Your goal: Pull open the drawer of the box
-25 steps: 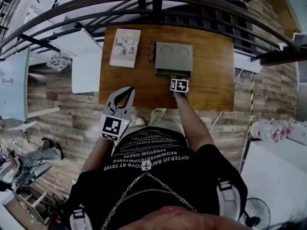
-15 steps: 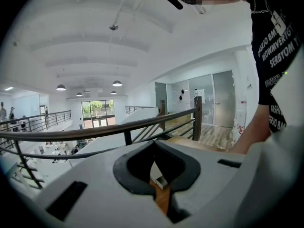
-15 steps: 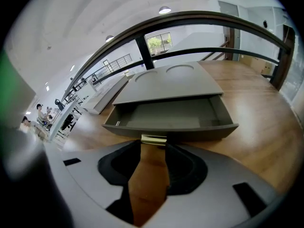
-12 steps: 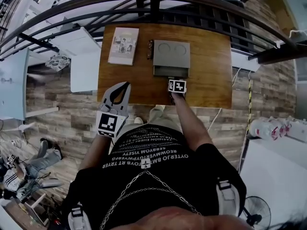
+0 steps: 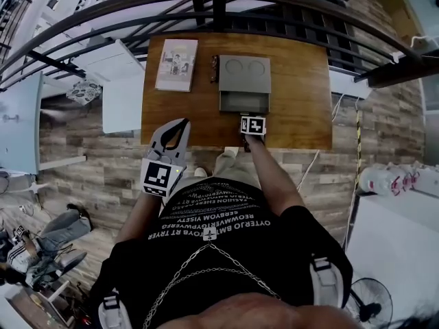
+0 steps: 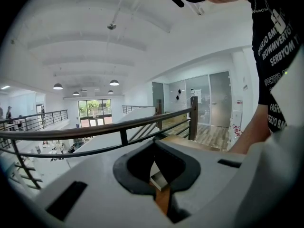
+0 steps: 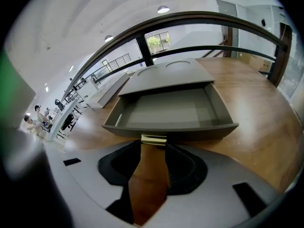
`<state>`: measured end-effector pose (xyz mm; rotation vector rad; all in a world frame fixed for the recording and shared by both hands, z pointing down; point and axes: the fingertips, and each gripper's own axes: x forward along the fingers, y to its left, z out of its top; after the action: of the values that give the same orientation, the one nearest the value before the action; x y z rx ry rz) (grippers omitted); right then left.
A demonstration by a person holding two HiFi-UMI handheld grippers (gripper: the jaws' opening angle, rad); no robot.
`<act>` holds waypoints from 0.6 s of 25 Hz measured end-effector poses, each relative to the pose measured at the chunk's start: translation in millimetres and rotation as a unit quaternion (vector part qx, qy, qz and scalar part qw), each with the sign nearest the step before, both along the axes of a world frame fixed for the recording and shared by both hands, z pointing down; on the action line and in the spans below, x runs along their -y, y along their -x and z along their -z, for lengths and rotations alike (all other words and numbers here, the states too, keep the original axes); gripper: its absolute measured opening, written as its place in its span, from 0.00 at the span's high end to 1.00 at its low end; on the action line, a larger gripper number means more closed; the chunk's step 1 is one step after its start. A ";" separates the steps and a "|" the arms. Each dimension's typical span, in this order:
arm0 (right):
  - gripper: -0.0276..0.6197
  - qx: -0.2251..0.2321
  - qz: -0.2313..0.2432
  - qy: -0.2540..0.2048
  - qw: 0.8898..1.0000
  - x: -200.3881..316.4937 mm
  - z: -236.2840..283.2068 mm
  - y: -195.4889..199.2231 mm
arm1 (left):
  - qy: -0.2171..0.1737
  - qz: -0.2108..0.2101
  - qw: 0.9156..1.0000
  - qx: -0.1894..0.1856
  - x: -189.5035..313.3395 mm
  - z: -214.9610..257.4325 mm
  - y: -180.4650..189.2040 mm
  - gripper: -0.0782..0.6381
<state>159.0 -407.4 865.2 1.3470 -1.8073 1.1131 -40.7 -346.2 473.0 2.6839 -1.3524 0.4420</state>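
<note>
drawer (image 7: 171, 110) has slid a bit further out of the box (image 5: 245, 74), its handle (image 7: 153, 139) clamped straight ahead in the right gripper (image 7: 153, 144); left gripper (image 6: 154, 147), jaws together, waits farther away.

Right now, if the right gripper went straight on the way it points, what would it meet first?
The right gripper would meet the brass handle, held at its fingers' tips; going on would probably push the open drawer back into the box.

The head view looks steeply down from high above the box (image 5: 245, 74). The right gripper view sits low, close before the box's drawer (image 7: 171, 110), which both show. The left gripper view tilts up toward the railing (image 6: 95, 129) beyond the box.
</note>
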 end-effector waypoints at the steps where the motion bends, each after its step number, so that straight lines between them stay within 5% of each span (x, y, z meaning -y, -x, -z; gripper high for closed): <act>1: 0.71 0.001 0.000 0.000 1.000 -2.8 -0.4 0.4 | 0.001 -0.001 1.000 0.000 -1.6 -1.1 -0.2 0.88; 15: 0.71 0.000 -0.004 -0.003 1.000 -18.0 1.6 -4.1 | -0.001 -0.015 1.000 0.001 -17.2 4.6 -7.3 0.88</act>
<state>163.2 -389.3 863.6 1.3595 -1.8064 1.1129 -33.4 -329.0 468.4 2.7100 -1.3166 0.4473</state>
